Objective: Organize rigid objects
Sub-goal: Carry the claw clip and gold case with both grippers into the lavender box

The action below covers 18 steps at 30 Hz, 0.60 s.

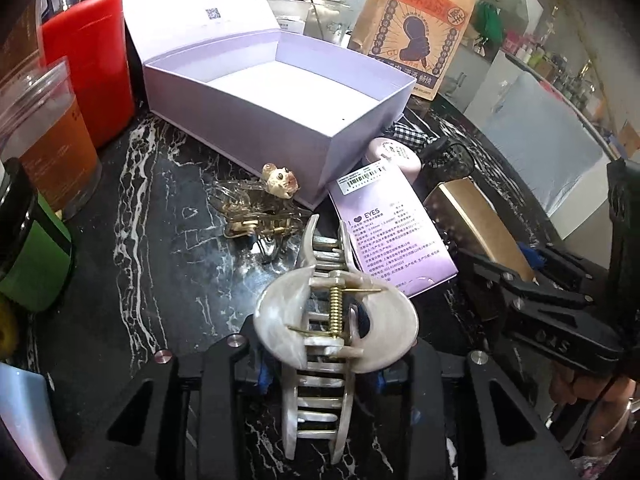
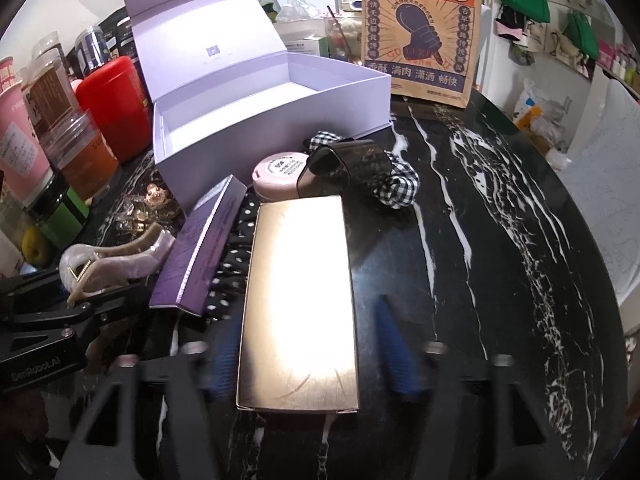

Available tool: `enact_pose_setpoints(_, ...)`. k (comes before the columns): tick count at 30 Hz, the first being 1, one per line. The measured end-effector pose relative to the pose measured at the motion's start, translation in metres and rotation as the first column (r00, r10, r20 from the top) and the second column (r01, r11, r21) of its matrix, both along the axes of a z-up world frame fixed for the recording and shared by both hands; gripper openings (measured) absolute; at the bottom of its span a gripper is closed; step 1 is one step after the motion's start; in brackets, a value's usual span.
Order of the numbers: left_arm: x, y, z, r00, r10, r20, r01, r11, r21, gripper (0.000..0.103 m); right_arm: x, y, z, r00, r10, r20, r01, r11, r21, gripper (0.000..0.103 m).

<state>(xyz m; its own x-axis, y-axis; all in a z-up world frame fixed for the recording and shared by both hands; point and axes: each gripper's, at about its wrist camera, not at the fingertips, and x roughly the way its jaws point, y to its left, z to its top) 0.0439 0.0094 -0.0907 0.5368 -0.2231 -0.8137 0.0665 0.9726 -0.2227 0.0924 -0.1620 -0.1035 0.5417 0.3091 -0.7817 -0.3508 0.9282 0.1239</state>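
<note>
Running lengthwise between left gripper (image 1: pixel 320 364) fingers, pearly claw clip (image 1: pixel 334 320)

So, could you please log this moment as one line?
left gripper: shut on pearl claw clip | right gripper: astride gold box, not gripping | lilac box: open, empty

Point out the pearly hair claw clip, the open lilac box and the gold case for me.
pearly hair claw clip (image 1: pixel 280 316): left wrist view, on its left shell beside the spring.
open lilac box (image 2: pixel 224 148): right wrist view, on its front wall.
gold case (image 2: pixel 300 300): right wrist view, on the middle of its shiny top.
</note>
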Motion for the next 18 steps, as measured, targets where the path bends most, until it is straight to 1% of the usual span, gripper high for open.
enact_pose_setpoints(3,-0.003,0.002,0.001,1.0,0.003,-0.003,-0.003,1.0,-0.013,0.035,0.0,-0.002,0.001,1.0,-0.015,-0.003,0.015,1.0,0.014,0.044)
enact_pose_setpoints(9,-0.011,-0.005,0.012,0.999,-0.021,0.025,0.021,1.0,-0.005,0.035,-0.006,-0.006,0.005,1.0,-0.022,0.009,0.022,1.0,0.01,0.044)
enact_pose_setpoints(18,-0.018,-0.015,0.032,0.996,-0.065,0.068,0.067,0.998,-0.019,0.035,-0.025,-0.017,0.024,0.998,-0.044,0.051,0.043,0.999,0.021,0.044)
